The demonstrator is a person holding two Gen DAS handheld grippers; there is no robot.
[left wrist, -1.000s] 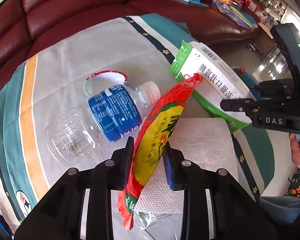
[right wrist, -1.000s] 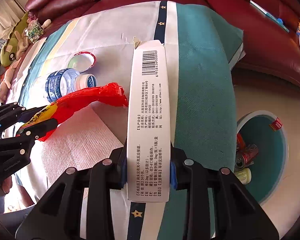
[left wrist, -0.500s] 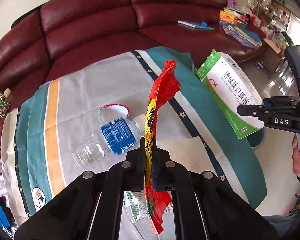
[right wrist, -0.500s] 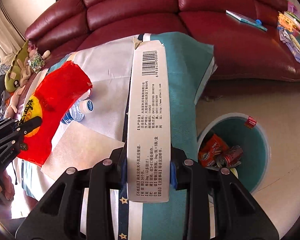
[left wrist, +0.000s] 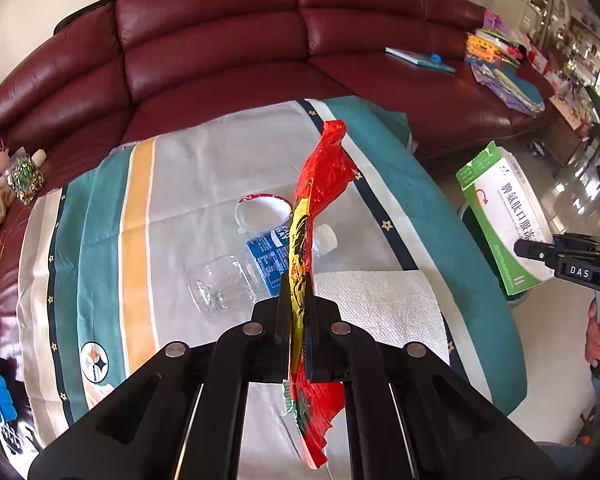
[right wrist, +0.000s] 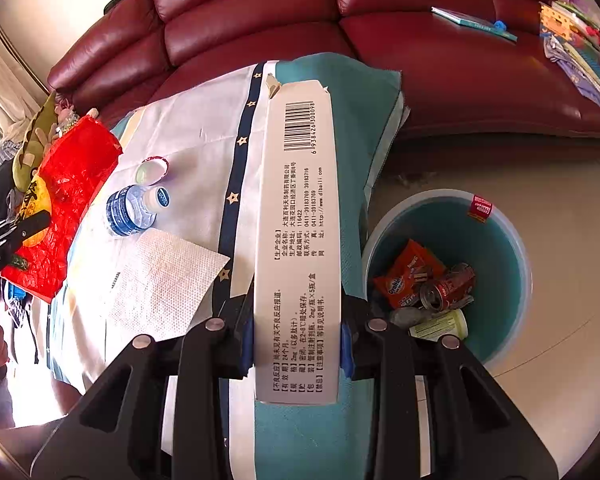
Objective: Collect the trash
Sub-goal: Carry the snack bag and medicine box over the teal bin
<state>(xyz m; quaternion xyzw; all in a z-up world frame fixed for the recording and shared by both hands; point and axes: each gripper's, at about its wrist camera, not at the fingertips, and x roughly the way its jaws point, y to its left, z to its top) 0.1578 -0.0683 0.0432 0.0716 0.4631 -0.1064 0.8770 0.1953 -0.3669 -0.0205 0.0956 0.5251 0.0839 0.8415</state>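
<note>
Red and yellow foil, a snack wrapper (left wrist: 300,248), stands on edge in the left hand-held gripper (left wrist: 296,312), whose jaws are pinched tight on it; the wrapper is clear of the desk (left wrist: 220,168) and its top reaches toward 12 o'clock in the left wrist view. Straight behind it lie an empty bottle (left wrist: 256,268) on its side and a round peel-off lid (left wrist: 262,210), partly screened by the wrapper. At 3 o'clock of the jaws a paper towel (left wrist: 380,304) is spread on the striped cloth.

The right hand-held gripper (right wrist: 296,344) is clamped partway closed on a long white carton (right wrist: 300,240), held off the desk and running toward 12 o'clock, so it blocks the middle of the right wrist view. A bin (right wrist: 500,216) stands on the floor at 3 o'clock of that gripper, beside the desk edge, with a can (right wrist: 448,288), an orange packet (right wrist: 404,276) and what may be a small pale tub inside; the shade there makes it hard to tell. A maroon sofa (left wrist: 220,40) curves behind the desk, with books (left wrist: 420,58) on its seat at 1 o'clock.
</note>
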